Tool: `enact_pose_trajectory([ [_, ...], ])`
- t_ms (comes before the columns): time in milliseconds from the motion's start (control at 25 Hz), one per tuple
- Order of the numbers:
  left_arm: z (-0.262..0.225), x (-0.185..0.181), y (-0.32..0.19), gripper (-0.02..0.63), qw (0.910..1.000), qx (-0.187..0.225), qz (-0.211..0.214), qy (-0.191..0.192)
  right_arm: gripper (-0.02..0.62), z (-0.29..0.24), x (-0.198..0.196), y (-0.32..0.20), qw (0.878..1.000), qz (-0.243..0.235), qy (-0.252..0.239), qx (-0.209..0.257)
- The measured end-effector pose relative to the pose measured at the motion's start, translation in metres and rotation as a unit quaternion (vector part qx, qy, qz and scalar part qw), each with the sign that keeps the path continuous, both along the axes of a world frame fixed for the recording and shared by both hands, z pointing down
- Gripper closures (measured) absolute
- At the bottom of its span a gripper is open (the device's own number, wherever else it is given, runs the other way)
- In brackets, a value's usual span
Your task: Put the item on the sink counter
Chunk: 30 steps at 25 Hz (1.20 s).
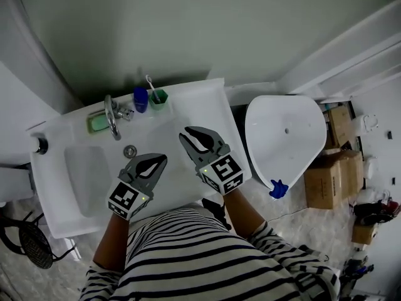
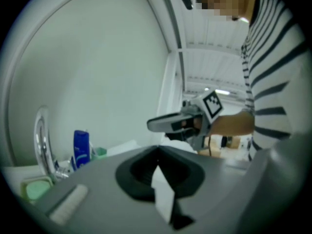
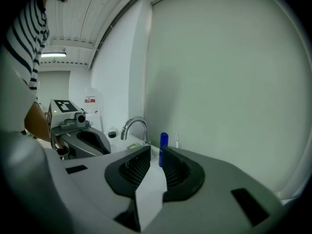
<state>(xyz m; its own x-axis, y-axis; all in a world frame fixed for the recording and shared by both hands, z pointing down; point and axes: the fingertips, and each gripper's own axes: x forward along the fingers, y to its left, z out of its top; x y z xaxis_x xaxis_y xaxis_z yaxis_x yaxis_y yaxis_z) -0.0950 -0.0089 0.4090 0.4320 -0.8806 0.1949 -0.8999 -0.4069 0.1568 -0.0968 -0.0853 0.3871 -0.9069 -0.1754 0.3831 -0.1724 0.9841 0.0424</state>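
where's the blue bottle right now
In the head view the blue bottle stands at the back edge of the sink counter, between the faucet on its left and the green cup on its right.

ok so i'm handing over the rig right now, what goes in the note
Left hand-held gripper: shut, empty, over the sink counter.
Right hand-held gripper: jaws a narrow gap apart, empty, over the counter.
At the counter's back: blue bottle, green cup with toothbrush, green soap dish.
Done or left: can't tell; neither gripper holds an item, so check which one still needs placing.
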Motion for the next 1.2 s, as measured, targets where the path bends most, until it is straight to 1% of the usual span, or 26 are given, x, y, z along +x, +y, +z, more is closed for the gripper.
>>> enact_pose_trajectory([
  [160,-0.013,0.006,0.001,0.600,0.9998,0.019,0.002,0.001,0.562,-0.007,0.010,0.023,1.000,-0.013,-0.004,-0.011],
  [360,-0.022,0.012,0.007,0.600,0.9995,0.031,-0.002,0.003,0.586,-0.015,0.021,0.042,1.000,-0.015,-0.013,-0.018],
  [600,-0.031,0.023,0.012,0.600,0.9992,0.040,0.007,0.001,0.588,-0.027,0.027,0.055,0.999,-0.029,-0.022,-0.008],
  [1000,-0.034,0.027,0.019,0.600,0.9992,0.038,0.011,-0.003,0.589,-0.025,0.031,0.065,0.999,-0.035,-0.004,0.002],
  [1200,-0.034,0.027,0.019,0.600,0.9993,0.037,0.011,-0.003,0.589,-0.027,0.029,0.068,0.999,-0.044,-0.008,0.003],
])
